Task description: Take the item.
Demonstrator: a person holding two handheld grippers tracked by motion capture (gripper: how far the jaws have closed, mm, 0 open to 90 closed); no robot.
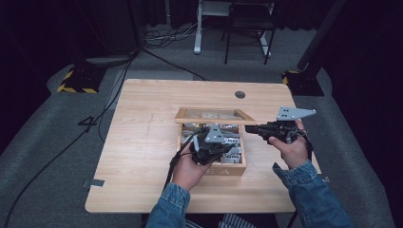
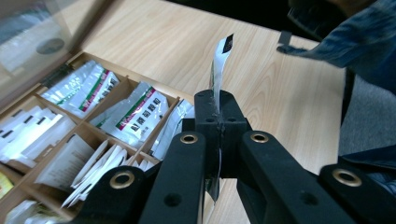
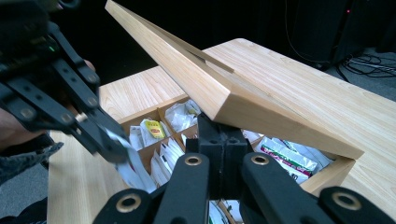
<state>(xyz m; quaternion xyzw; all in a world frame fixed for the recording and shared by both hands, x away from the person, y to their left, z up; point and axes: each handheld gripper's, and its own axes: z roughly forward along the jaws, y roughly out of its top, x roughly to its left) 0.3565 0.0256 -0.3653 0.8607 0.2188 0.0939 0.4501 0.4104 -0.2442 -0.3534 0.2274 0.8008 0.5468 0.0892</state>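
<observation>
At the near edge of the table [image 1: 142, 142], two forearms in denim sleeves are seen entering from below. The left claw [image 2: 218, 105] is clenched on a thin sachet [image 2: 219, 63], which is held edge-on between the jaws with its long axis running upward out of the tips. In the high view this left claw [image 1: 216, 142] is positioned over the near half of the wooden box [image 1: 228, 168]. The box is divided into compartments filled with further sachets and tea bags [image 2: 140, 109]. The right claw [image 1: 254, 128] is placed at the right side of the box, under the raised lid [image 3: 196, 79]. Its jaws appear closed together beneath the lid's lower edge; whether the lid is gripped or merely propped cannot be told. The lid is tilted up toward the far side. The held sachet is judged to lie directly above the compartments, so a lift clear or a lowering would be made along its long axis, with the left hand nearer.
</observation>
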